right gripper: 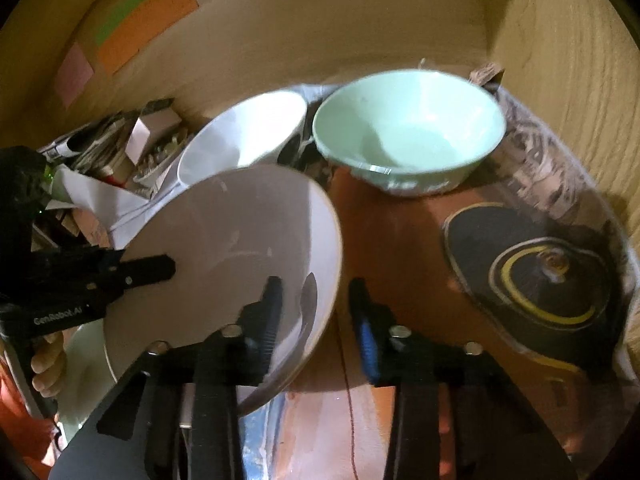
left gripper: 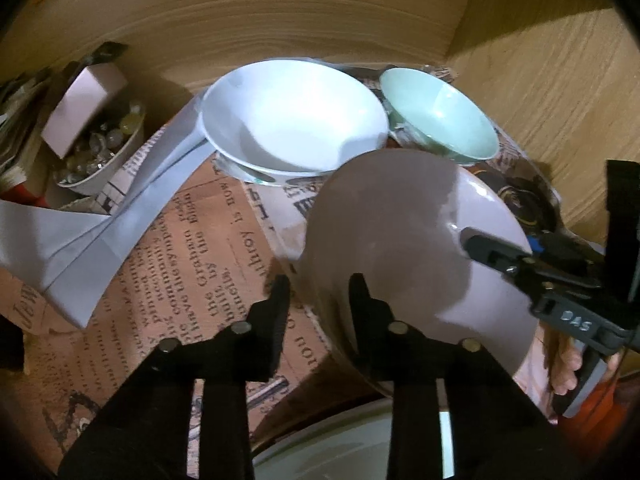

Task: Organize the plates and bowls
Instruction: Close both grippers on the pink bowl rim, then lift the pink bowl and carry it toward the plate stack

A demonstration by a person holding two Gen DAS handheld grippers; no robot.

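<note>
A pale lilac bowl (left gripper: 400,232) (right gripper: 240,248) is tilted above the newspaper-print shelf liner (left gripper: 192,248). Its left rim runs between the fingers of my left gripper (left gripper: 319,286), which is shut on it. My right gripper (right gripper: 315,292) grips the opposite rim, one finger inside the bowl and one outside. Each gripper shows in the other's view: the right gripper (left gripper: 480,246) comes in from the right, the left gripper (right gripper: 160,270) from the left. Behind stand a white bowl (left gripper: 296,120) (right gripper: 240,140) and a mint green bowl (left gripper: 440,120) (right gripper: 408,128).
Wooden cabinet walls (left gripper: 560,80) close in the back and right. At far left a bowl of glass beads (left gripper: 100,148) holds a pink box. A grey paper strip (left gripper: 120,220) lies on the liner. A pale plate (left gripper: 340,440) sits below the held bowl. A black-and-yellow print (right gripper: 540,272) lies at right.
</note>
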